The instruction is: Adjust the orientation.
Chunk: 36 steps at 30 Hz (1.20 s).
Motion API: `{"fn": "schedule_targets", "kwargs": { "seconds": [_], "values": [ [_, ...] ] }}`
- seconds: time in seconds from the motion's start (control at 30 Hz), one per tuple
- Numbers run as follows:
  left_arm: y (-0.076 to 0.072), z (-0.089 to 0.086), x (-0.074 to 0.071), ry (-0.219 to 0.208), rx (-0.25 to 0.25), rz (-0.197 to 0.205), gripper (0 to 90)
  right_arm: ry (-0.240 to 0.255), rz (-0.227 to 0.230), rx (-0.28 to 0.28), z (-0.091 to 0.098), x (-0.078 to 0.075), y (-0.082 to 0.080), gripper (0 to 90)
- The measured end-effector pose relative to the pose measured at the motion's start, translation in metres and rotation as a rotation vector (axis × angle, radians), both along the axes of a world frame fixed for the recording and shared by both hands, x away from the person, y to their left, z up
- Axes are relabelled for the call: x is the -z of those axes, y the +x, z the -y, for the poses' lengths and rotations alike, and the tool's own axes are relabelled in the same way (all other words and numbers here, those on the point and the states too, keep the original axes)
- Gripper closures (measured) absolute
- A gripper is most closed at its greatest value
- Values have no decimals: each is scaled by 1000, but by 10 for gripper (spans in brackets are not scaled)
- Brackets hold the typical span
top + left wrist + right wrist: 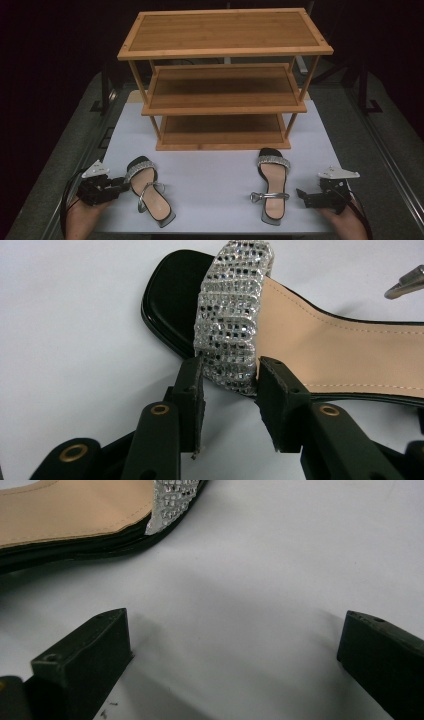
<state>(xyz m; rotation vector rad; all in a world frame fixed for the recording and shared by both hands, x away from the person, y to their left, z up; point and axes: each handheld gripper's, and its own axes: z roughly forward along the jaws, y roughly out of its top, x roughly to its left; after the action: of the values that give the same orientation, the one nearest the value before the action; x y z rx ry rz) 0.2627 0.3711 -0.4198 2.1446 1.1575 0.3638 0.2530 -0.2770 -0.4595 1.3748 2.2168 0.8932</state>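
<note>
Two black sandals with tan insoles and rhinestone toe straps lie on the white tabletop in front of a wooden rack. My left gripper reaches in from the left at the left sandal. In the left gripper view its jaws sit on either side of the rhinestone strap, and both pads touch the strap's near end. The right sandal lies toe toward the rack. My right gripper rests just right of it, jaws wide apart over bare table, with the sandal's edge ahead of them.
A three-tier bamboo shoe rack stands at the back of the table, its shelves bare. Each sandal has a silver ankle strap across its heel end. Dark floor surrounds the table on both sides.
</note>
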Motion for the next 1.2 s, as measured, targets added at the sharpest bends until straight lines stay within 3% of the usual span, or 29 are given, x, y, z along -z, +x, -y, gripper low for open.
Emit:
{"fn": "schedule_targets", "kwargs": {
  "seconds": [0.23,0.43,0.77,1.0,1.2],
  "values": [
    [9,-4,-3,-29,-4,-3,707,-1,2,-2,0,0,0,0],
    [25,1,-6,1,5,24,722,-1,1,-1,0,0,0,0],
    [45,5,-4,3,45,24,735,-1,1,-1,0,0,0,0],
    [50,4,-5,-8,68,22,801,-1,1,-1,0,0,0,1],
    [52,2,-10,22,66,38,819,-1,1,-1,0,0,0,0]
  ]
}}
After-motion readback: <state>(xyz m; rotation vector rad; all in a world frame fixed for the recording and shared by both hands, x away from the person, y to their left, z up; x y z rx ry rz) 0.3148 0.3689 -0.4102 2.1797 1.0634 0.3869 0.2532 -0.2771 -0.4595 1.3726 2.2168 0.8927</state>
